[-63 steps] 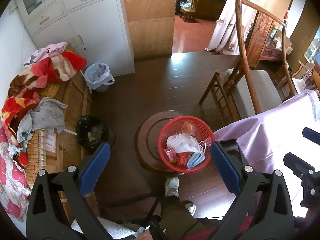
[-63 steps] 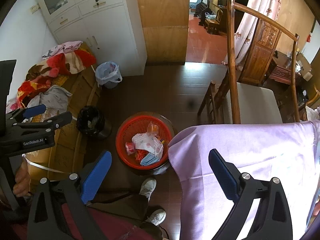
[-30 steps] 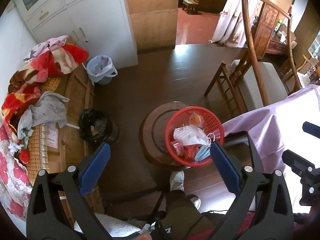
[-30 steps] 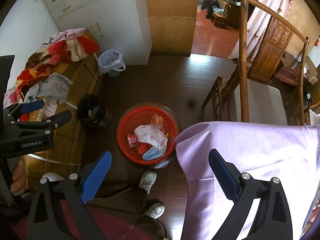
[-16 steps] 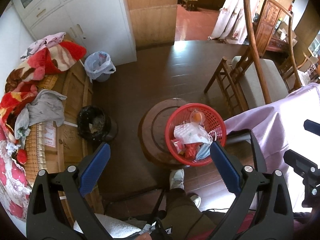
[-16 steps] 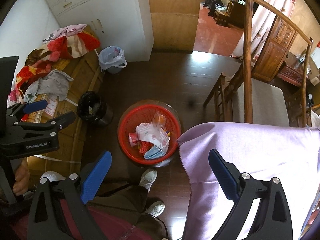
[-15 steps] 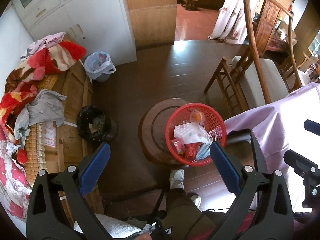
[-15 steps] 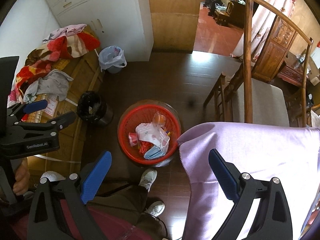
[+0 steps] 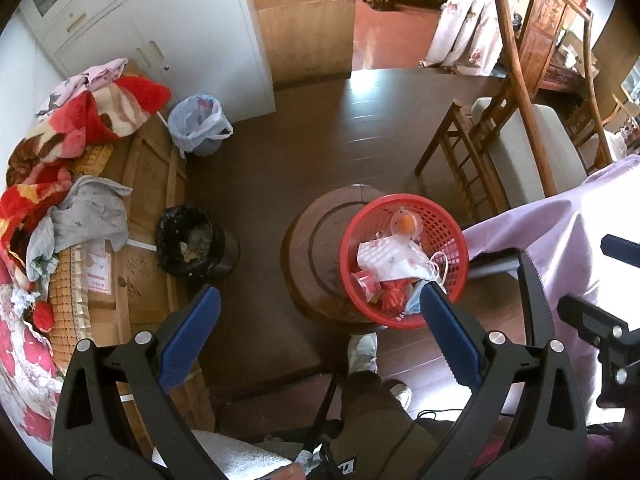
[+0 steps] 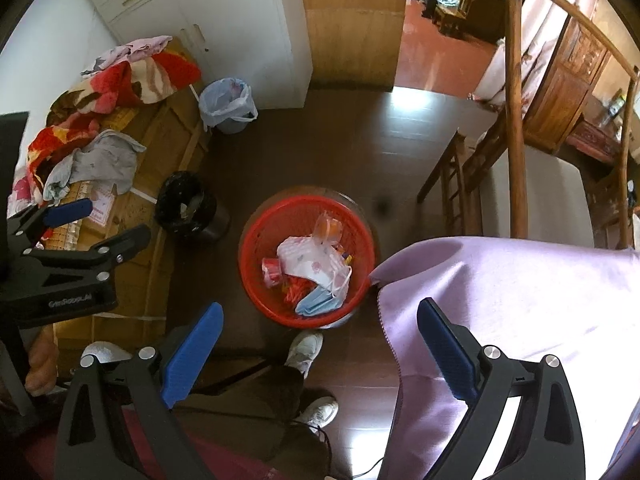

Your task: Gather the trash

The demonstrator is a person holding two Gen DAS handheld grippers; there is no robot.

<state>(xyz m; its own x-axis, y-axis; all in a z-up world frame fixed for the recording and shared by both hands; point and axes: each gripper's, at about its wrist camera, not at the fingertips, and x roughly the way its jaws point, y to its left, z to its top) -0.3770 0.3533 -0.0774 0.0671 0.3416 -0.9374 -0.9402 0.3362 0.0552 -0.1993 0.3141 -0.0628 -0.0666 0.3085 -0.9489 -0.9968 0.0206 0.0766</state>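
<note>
Several bits of trash [image 10: 316,272] are already seen inside the red basket [image 10: 256,248]: a white mask with small prints, a blue mask, some red scraps and a little clear pack with something orange in it. The red basket is set on a round wooden stool [image 9: 316,240], toward the stool's right edge, just past the corner of the desk with the purple cloth [image 10: 520,300]. The left gripper [image 9: 316,332] is held high above the floor, its jaws spread wide with nothing between them. The right gripper [image 10: 320,344] is held high too, near the corner of the desk, and its jaws are also wide apart and hold nothing. No loose trash can be made out on the part of the purple cloth that is shown, or on the dark floor [image 9: 304,136] around the stool. So much of the picking up looks done. A black bin [image 9: 188,240] is seen by the edge of the wooden bed, and a bin with a pale bag [image 9: 200,124] by the white cupboard [image 9: 180,20]. It is likely that the basket is meant to be tipped into one of them, but that cannot be told for sure.
</note>
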